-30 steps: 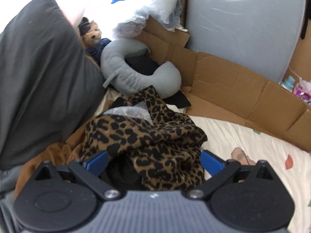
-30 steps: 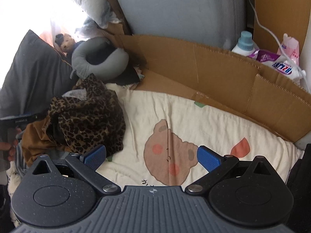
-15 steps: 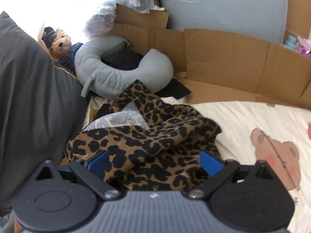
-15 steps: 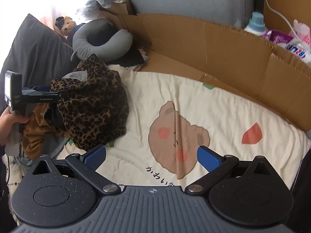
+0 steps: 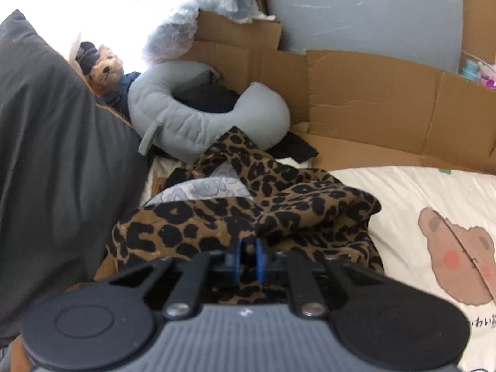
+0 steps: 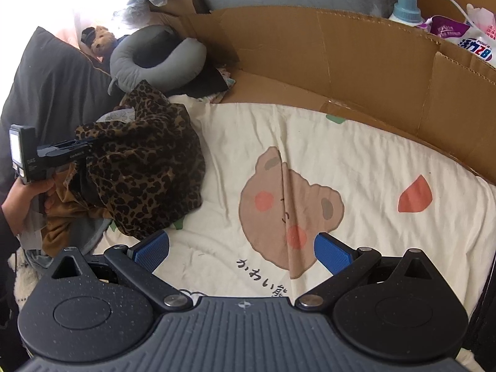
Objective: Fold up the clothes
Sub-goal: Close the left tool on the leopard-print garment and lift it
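Observation:
A crumpled leopard-print garment (image 5: 279,204) lies on top of a clothes pile at the left of the bed, also visible in the right wrist view (image 6: 148,167). My left gripper (image 5: 248,255) is pushed into its near edge. The jaws are closing, and the blue pads stand almost together with a fold of the leopard fabric pinched between them. In the right wrist view a hand (image 6: 18,198) holds the left gripper (image 6: 83,152) against the pile. My right gripper (image 6: 241,249) hovers open over the cream bear-print sheet (image 6: 341,142), with nothing between its fingers.
A pale grey patterned garment (image 5: 204,186) and a brown one (image 6: 62,217) lie under the leopard fabric. Behind the pile are a grey neck pillow (image 5: 186,124), a teddy bear (image 5: 105,68) and a dark pillow (image 5: 46,155). Cardboard (image 6: 310,46) walls the far side, with a detergent bottle (image 6: 406,6) behind.
My left gripper sank into the leopard garment and its jaws went from wide open to nearly together on a fold. My right gripper came down closer to the sheet, still open.

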`<state>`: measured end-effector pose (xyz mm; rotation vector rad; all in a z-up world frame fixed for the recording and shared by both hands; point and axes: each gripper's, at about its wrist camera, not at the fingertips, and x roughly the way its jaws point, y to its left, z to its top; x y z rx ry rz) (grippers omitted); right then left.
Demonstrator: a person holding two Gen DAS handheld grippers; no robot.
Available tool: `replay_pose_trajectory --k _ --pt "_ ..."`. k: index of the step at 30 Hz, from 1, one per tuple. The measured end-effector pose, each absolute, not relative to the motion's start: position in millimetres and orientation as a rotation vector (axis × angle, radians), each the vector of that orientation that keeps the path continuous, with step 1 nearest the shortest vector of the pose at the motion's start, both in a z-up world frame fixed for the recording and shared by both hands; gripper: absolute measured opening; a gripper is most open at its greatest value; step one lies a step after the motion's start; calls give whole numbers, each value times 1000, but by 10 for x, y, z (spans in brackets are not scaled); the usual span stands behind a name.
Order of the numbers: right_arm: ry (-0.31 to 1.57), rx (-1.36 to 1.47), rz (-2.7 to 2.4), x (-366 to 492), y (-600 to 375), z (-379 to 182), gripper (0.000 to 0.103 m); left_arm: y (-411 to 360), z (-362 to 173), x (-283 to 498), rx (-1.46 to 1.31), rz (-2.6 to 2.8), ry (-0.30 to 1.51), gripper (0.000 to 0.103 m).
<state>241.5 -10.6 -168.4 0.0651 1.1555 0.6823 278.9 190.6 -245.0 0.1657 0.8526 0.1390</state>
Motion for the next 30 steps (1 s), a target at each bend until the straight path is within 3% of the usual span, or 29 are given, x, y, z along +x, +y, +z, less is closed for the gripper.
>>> replay_pose_trajectory --k 5,17,30 --pt "1155 71 672 2432 -136 -1703 103 1910 -2372 2677 131 100 803 2" --pt "1165 101 669 2444 -123 -1712 103 1587 -2140 2025 -51 -39 766 1" --pt "1219 190 729 2384 4 -1825 103 1157 -2297 1357 -251 -160 783 1"
